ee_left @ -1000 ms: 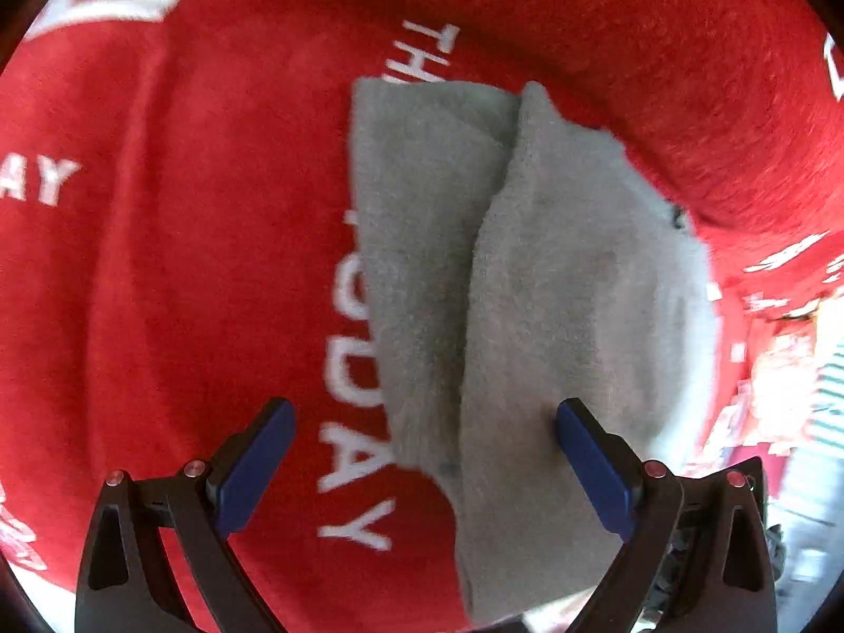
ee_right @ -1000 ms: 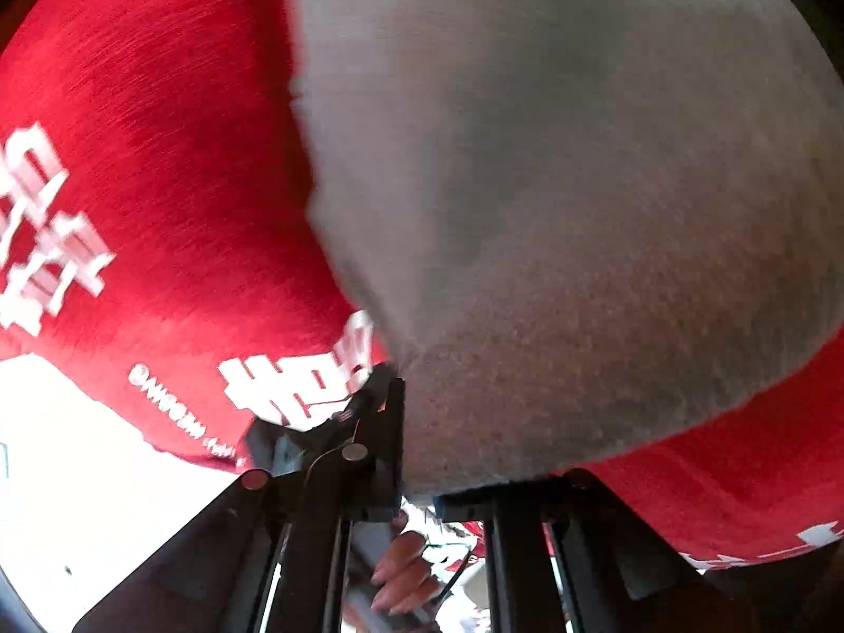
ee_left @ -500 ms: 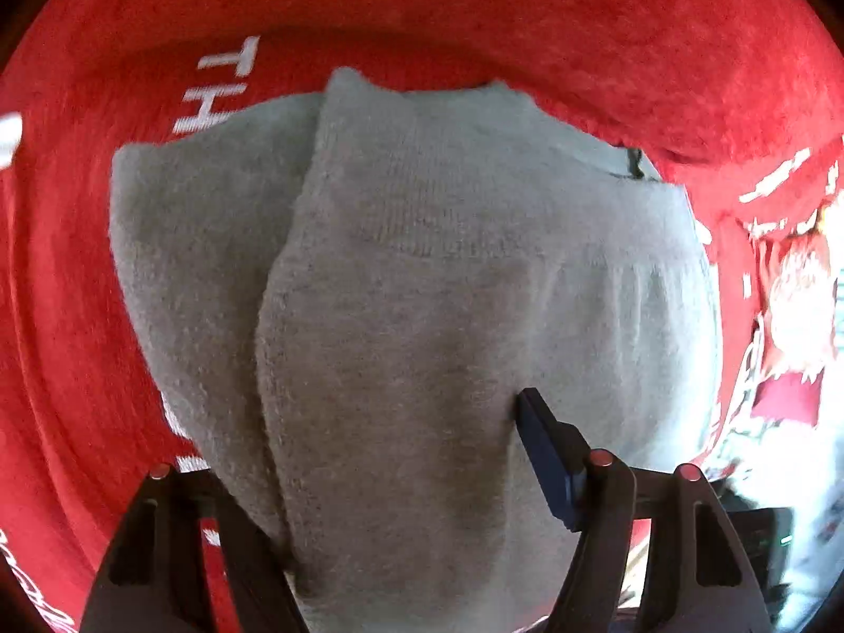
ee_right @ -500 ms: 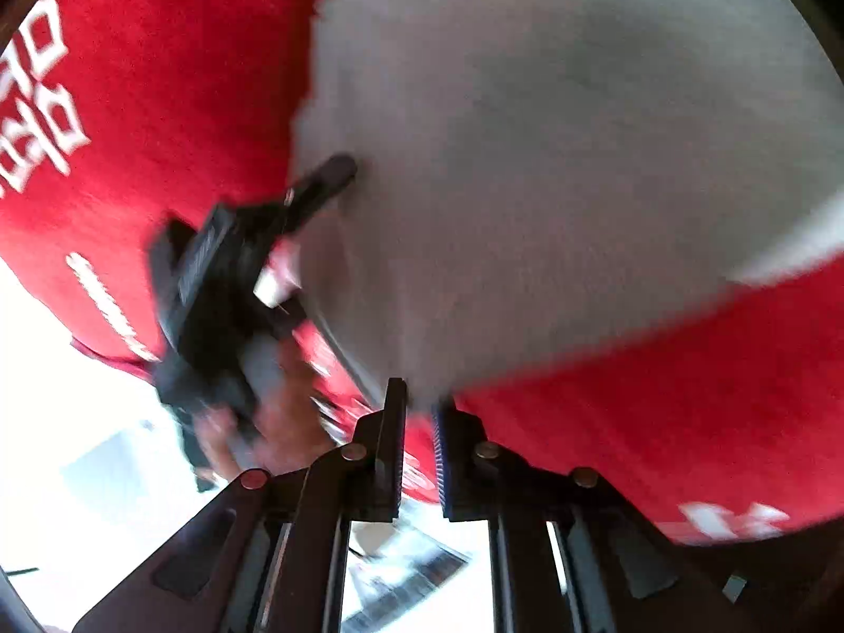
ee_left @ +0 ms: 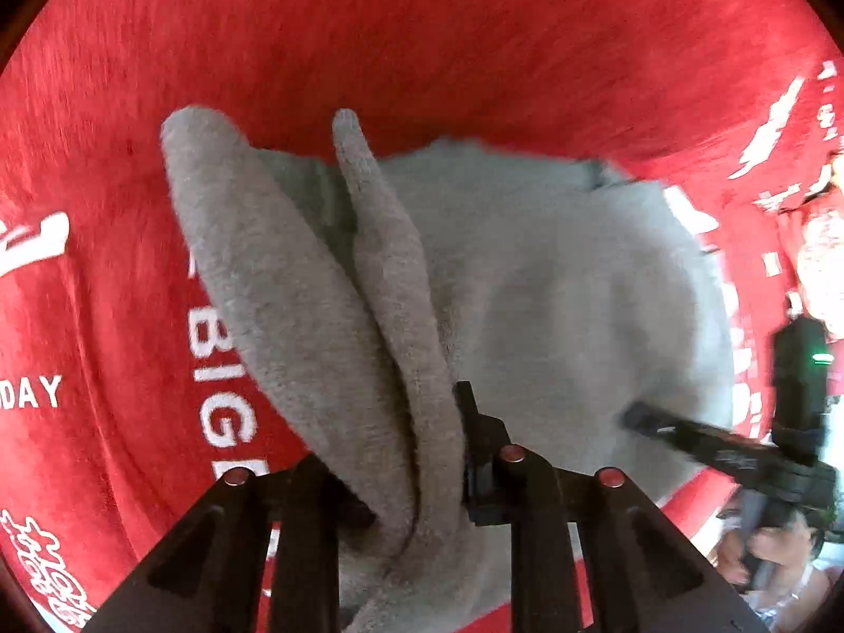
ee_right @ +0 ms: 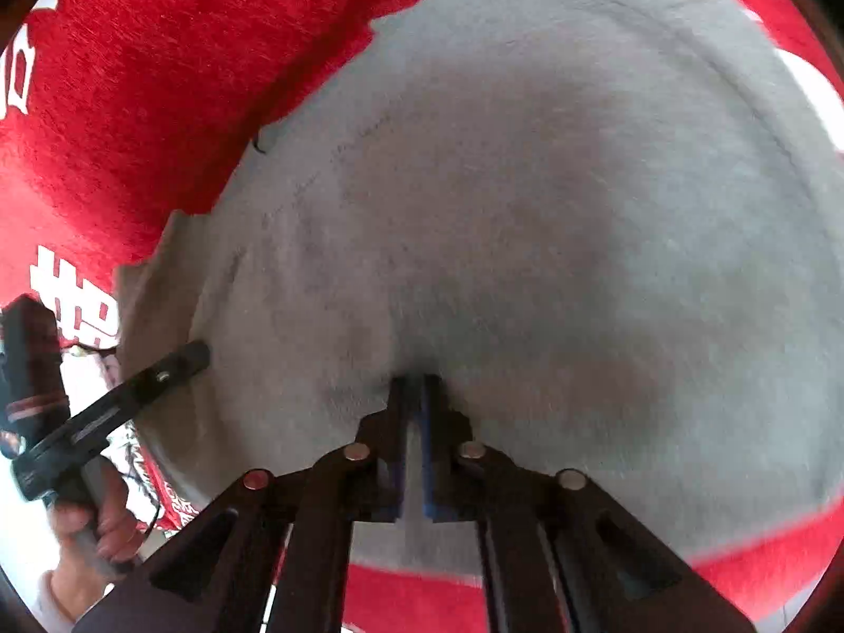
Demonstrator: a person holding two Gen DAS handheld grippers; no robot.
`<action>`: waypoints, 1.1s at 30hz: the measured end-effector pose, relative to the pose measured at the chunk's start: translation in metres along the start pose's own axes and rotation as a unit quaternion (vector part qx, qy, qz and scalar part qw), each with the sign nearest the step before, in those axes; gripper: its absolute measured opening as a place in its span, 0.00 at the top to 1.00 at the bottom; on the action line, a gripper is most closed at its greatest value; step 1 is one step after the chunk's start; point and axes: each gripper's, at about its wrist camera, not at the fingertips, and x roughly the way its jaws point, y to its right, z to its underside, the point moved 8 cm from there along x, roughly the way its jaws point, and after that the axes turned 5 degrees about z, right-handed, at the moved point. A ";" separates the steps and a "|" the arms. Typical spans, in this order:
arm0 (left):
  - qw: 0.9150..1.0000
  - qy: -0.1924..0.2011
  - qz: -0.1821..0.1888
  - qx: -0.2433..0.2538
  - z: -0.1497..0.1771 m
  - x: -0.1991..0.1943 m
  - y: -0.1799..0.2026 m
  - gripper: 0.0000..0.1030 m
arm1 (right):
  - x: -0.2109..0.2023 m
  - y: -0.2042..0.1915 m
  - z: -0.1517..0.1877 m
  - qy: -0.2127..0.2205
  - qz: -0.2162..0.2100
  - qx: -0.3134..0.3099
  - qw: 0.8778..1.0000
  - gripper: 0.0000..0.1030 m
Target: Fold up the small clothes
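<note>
A small grey fleece garment (ee_left: 554, 290) lies on a red cloth (ee_left: 475, 42) printed with white letters. Two of its thick folded edges rise as ridges into my left gripper (ee_left: 411, 475), whose jaws are closing and press on that bunch of fabric. From the right wrist view the garment (ee_right: 527, 211) fills most of the picture. There my right gripper (ee_right: 415, 395) is shut, with the grey fabric puckered at its tips. The left wrist view shows the right gripper (ee_left: 638, 419) at the garment's right edge.
The red cloth (ee_right: 158, 79) covers the whole surface around the garment. A person's hand (ee_left: 765, 548) holds the right gripper at the lower right. Another hand (ee_right: 95, 522) holds the left gripper (ee_right: 184, 361) at the lower left, past the red cloth's edge.
The left gripper's jaws went from wide open to pinched on the garment's folded edges, which now stand up from the cloth. The right gripper swung over and now pinches the grey fabric.
</note>
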 end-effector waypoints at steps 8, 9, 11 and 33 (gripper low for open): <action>0.995 0.027 0.056 0.081 -0.028 -0.033 0.126 0.83 | -0.043 0.039 0.005 0.027 -0.039 0.018 0.999 0.94; 0.994 0.026 0.065 0.089 -0.031 -0.030 0.143 0.85 | -0.052 0.050 0.005 0.038 -0.040 0.025 0.998 0.93; 0.987 0.020 0.098 0.124 -0.035 -0.020 0.189 0.99 | -0.071 0.072 0.006 0.053 -0.068 0.048 0.995 0.93; 0.995 -0.017 -0.103 0.003 -0.004 0.007 0.084 0.98 | -0.034 0.040 -0.037 -0.050 -0.205 0.057 0.976 0.38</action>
